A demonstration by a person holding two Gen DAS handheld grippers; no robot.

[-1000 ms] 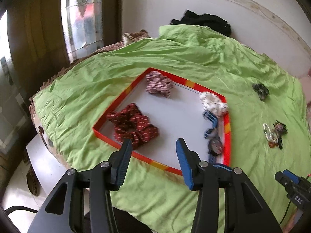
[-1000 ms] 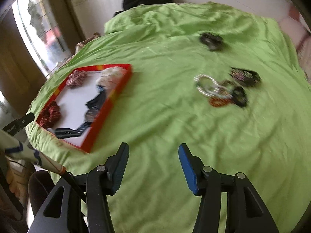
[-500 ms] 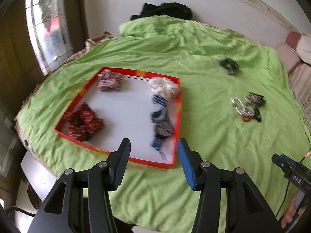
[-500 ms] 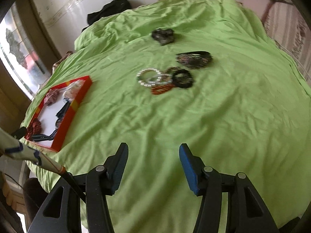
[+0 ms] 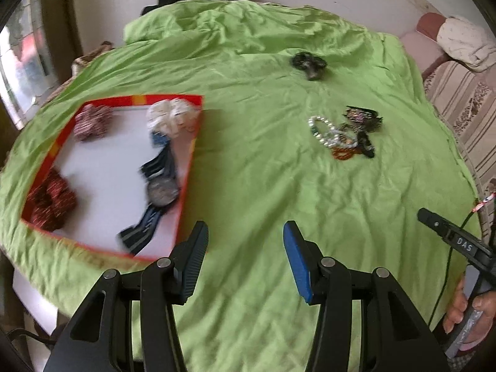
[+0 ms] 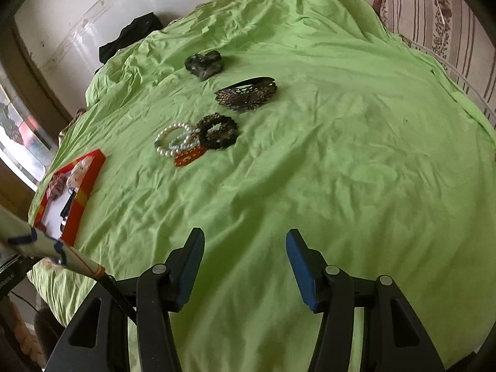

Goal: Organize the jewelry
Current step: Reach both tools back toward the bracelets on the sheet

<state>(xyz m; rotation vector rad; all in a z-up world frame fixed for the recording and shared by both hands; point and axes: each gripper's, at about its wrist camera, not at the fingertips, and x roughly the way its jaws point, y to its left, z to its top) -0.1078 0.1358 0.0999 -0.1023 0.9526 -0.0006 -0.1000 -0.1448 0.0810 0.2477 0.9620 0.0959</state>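
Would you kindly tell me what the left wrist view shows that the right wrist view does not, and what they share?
Only the left wrist view shows the tray's full contents: the dark red scrunchie, the watch and the pink scrunchie, plus the person's hand at the right edge. Only the right wrist view shows the filigree cuff standing clearly apart from the cluster. Both share the red tray, the pearl bracelets, the dark scrunchie and the green sheet.

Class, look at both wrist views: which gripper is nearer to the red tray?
Left. The left gripper hangs just off the near right corner of the red tray. The right gripper is farther right over the green sheet, with the tray at its far left.
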